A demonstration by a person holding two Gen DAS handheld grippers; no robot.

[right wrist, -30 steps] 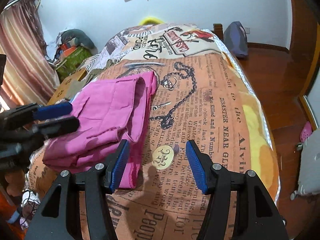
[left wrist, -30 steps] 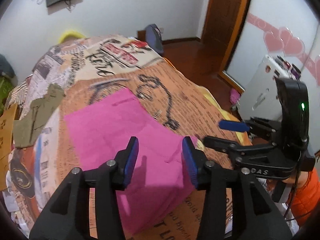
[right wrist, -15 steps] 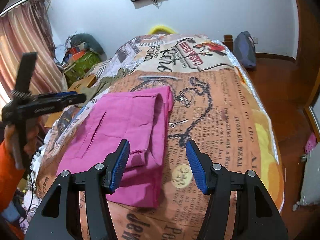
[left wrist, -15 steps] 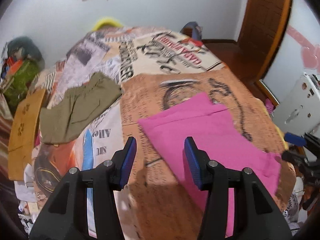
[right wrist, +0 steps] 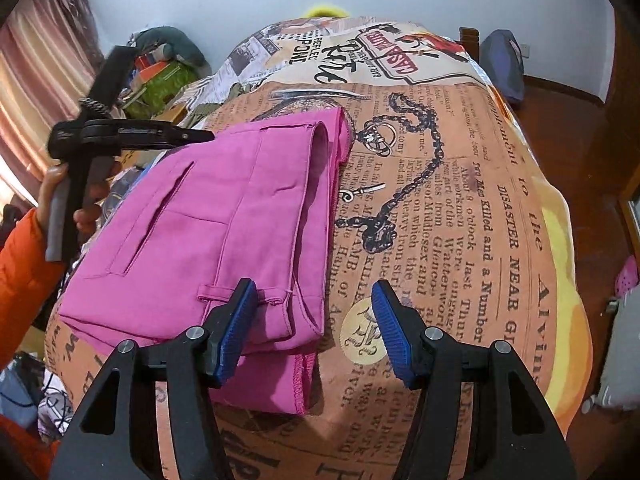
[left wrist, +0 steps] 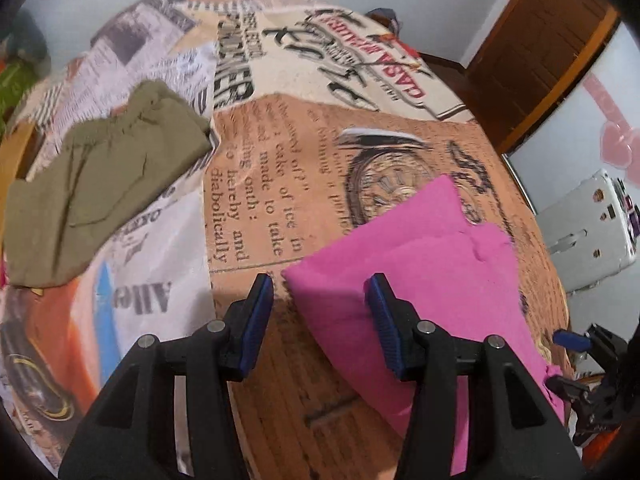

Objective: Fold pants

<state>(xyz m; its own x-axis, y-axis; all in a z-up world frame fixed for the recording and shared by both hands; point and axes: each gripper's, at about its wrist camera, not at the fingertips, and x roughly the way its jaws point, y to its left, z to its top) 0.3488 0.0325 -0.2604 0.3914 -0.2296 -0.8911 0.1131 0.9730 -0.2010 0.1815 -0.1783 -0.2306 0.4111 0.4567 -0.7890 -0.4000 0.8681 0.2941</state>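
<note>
The pink pants (right wrist: 224, 232) lie folded into a flat stack on the newspaper-print bedspread (right wrist: 460, 220); they also show in the left wrist view (left wrist: 420, 272). My left gripper (left wrist: 318, 320) is open and empty, just above the pants' near corner. It also shows in the right wrist view (right wrist: 200, 136), over the stack's far left edge. My right gripper (right wrist: 314, 328) is open and empty, over the stack's near right corner. It shows in the left wrist view (left wrist: 568, 360) at the lower right.
A second, olive-green pair of pants (left wrist: 100, 184) lies folded on the bedspread's left side. Clutter (right wrist: 160, 76) is piled by the wall beyond the bed. A white case (left wrist: 592, 228) stands on the floor to the right. A dark bag (right wrist: 502, 64) leans at the bed's far end.
My left gripper has swung left off the middle of the pink pants toward their corner, bringing the olive pants into view. My right gripper has moved closer to the stack's near right corner. Both stayed open.
</note>
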